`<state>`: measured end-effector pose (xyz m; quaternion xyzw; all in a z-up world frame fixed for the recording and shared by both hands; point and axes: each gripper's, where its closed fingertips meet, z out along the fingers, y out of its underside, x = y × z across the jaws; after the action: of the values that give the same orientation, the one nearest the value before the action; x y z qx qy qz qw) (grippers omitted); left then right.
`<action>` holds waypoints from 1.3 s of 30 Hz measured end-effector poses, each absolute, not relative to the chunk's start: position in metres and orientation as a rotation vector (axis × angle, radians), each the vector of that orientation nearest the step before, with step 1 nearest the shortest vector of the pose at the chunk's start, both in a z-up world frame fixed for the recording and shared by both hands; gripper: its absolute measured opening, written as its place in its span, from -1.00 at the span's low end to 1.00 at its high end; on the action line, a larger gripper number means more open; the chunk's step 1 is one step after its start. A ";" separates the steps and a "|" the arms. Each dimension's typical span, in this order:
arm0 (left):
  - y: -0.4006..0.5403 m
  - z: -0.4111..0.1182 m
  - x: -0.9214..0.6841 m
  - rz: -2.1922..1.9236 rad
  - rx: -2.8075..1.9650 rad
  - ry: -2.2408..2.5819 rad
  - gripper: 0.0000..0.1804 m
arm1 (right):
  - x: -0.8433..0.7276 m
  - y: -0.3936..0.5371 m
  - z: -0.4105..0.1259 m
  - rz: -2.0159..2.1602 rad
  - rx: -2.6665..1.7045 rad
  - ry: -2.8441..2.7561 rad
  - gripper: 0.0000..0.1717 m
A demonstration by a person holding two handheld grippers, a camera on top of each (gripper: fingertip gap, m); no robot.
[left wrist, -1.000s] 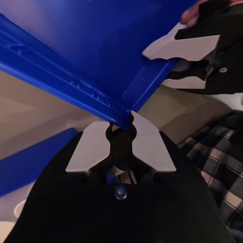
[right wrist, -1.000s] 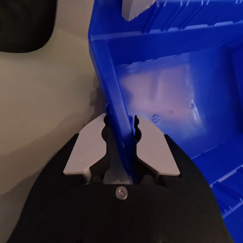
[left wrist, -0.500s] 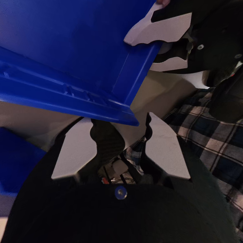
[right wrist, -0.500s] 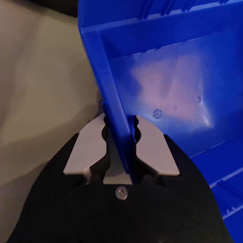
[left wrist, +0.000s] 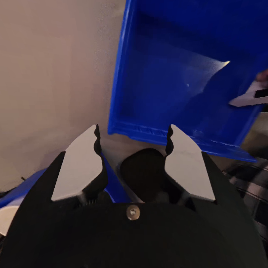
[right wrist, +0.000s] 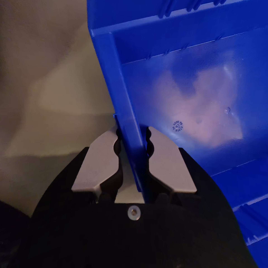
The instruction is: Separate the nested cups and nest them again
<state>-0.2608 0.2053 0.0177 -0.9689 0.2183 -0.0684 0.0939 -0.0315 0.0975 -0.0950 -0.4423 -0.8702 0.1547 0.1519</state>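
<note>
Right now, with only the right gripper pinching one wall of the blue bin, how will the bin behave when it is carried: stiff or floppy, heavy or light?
The blue bin looks like rigid ribbed plastic, so probably stiff. It appears empty, so likely light. Gripped at one wall by the right gripper, with the left gripper open, it may swing or slip.

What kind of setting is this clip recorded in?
Hard to say; probably an indoor work surface, dimly lit. All that shows is a plain beige surface, blue plastic bins, and the right gripper clamping a bin wall.
</note>
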 end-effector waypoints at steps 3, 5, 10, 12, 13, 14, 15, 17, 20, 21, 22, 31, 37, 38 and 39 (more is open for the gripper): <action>0.216 -0.004 -0.253 -0.150 -2.900 0.755 -0.04 | -0.015 0.087 -0.095 0.428 -1.240 -2.529 -0.64; 0.215 -0.019 -0.248 -0.139 -2.944 0.834 -0.11 | -0.008 0.078 -0.095 0.423 -1.251 -2.530 -0.64; 0.206 -0.048 -0.232 -0.163 -3.026 0.970 -0.60 | 0.006 0.059 -0.095 0.399 -1.301 -2.513 -0.65; 0.199 -0.056 -0.216 -0.221 -3.032 1.041 -0.88 | 0.009 0.051 -0.095 0.392 -1.336 -2.501 -0.65; 0.201 -0.058 -0.215 -0.148 -3.013 1.090 -0.97 | 0.011 0.046 -0.095 0.390 -1.356 -2.492 -0.65; 0.201 -0.059 -0.211 -0.113 -2.993 1.165 -0.98 | 0.012 0.042 -0.095 0.389 -1.381 -2.475 -0.65; 0.202 -0.058 -0.206 -0.112 -2.984 1.191 -0.98 | 0.013 0.037 -0.095 0.386 -1.413 -2.456 -0.65; 0.205 -0.059 -0.194 -0.140 -2.960 1.245 -0.97 | 0.017 0.030 -0.095 0.373 -1.470 -2.418 -0.66; 0.210 -0.059 -0.176 -0.103 -2.909 1.375 -0.98 | 0.020 0.019 -0.096 0.359 -1.566 -2.351 -0.66; 0.213 -0.058 -0.170 -0.088 -2.891 1.414 -0.98 | 0.021 0.016 -0.096 0.353 -1.600 -2.327 -0.66; 0.216 -0.058 -0.162 -0.077 -2.871 1.457 -0.98 | 0.023 0.013 -0.096 0.348 -1.633 -2.302 -0.66; 0.243 -0.058 -0.086 0.085 -2.617 1.850 -0.93 | 0.032 -0.008 -0.096 0.293 -1.972 -2.015 -0.65; 0.255 -0.058 -0.031 0.202 -2.409 2.039 -0.88 | 0.028 -0.019 -0.096 0.242 -2.170 -1.777 -0.66; 0.257 -0.058 -0.022 0.230 -2.371 2.076 -0.86 | 0.028 -0.019 -0.096 0.233 -2.200 -1.736 -0.66; 0.259 -0.058 -0.012 0.245 -2.332 2.106 -0.86 | 0.028 -0.019 -0.096 0.226 -2.233 -1.692 -0.66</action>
<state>-0.0119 0.2592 -0.0581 -0.7399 0.6682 0.0776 -0.0049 0.0275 -0.0191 -0.0959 -0.7836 -0.5938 0.0793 0.1648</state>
